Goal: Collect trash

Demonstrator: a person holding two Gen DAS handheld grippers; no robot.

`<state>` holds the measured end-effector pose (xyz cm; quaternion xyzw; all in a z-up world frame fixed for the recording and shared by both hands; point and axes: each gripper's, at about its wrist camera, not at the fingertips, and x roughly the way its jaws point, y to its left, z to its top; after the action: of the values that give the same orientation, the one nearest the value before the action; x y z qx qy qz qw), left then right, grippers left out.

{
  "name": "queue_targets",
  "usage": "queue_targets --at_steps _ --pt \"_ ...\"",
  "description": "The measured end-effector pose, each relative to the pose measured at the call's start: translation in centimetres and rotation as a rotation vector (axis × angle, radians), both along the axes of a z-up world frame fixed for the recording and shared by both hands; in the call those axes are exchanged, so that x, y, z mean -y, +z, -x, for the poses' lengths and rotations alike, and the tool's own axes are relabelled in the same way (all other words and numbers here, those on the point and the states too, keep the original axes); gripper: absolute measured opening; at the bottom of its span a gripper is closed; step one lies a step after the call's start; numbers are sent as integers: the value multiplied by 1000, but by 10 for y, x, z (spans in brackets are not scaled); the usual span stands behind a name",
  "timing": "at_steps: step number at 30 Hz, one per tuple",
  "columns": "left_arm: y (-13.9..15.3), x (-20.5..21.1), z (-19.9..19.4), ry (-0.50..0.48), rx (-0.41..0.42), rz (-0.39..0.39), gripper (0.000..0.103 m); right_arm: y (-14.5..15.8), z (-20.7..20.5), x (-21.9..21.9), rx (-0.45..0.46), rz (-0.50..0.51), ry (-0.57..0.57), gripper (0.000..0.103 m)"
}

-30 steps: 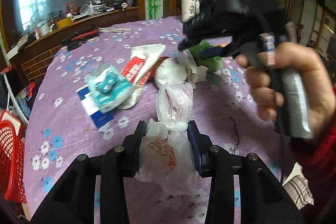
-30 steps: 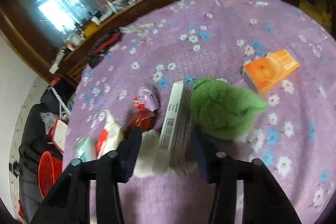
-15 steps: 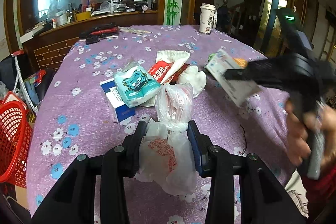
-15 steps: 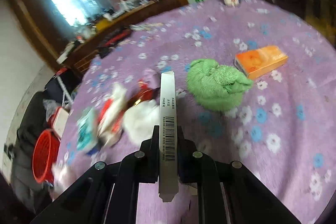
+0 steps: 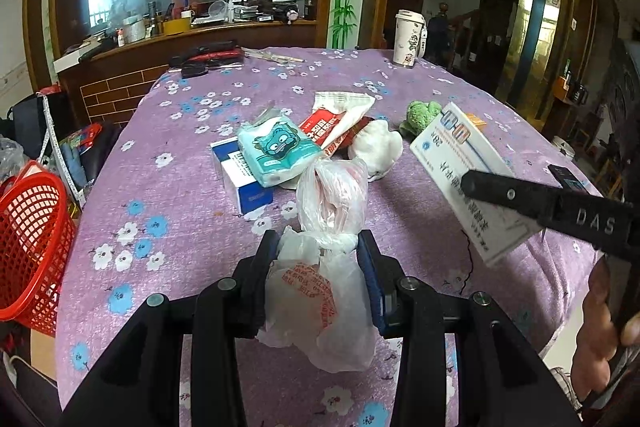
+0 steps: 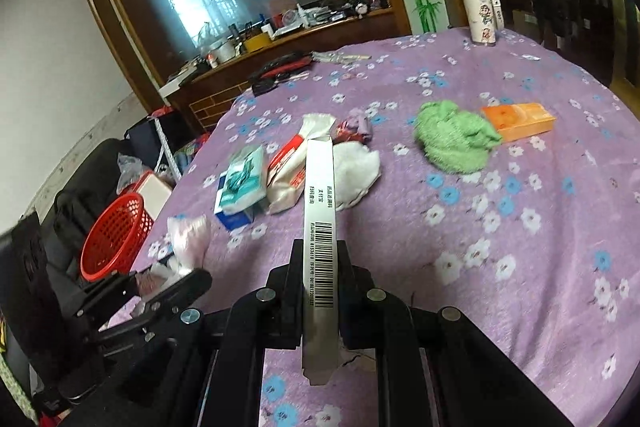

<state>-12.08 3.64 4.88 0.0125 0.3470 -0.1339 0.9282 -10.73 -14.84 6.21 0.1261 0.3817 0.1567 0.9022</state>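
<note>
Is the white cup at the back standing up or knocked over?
Standing up. The white cup sits upright on the purple tablecloth, lid on top.

Bystanders on the worktop

We see a lidded cup (image 5: 407,39) at the far edge and a green cloth (image 6: 454,137) touching an orange box (image 6: 520,120).

Flat white cardboard box (image 6: 319,227), barcoded edge upward, is clamped between the black right gripper (image 6: 319,259). Ahead-right: crumpled green cloth (image 6: 454,137), orange box (image 6: 520,119). Left: red mesh basket (image 6: 114,237).
</note>
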Motion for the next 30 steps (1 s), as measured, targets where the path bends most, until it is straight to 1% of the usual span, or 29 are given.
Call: queue_targets --at_steps 11,30 --pt "-1 -5 1 31 -2 3 38 -2 5 -11 -1 24 23 14" --pt "-2 -7 -1 63 -12 -7 38 -3 3 -22 -12 33 53 14"
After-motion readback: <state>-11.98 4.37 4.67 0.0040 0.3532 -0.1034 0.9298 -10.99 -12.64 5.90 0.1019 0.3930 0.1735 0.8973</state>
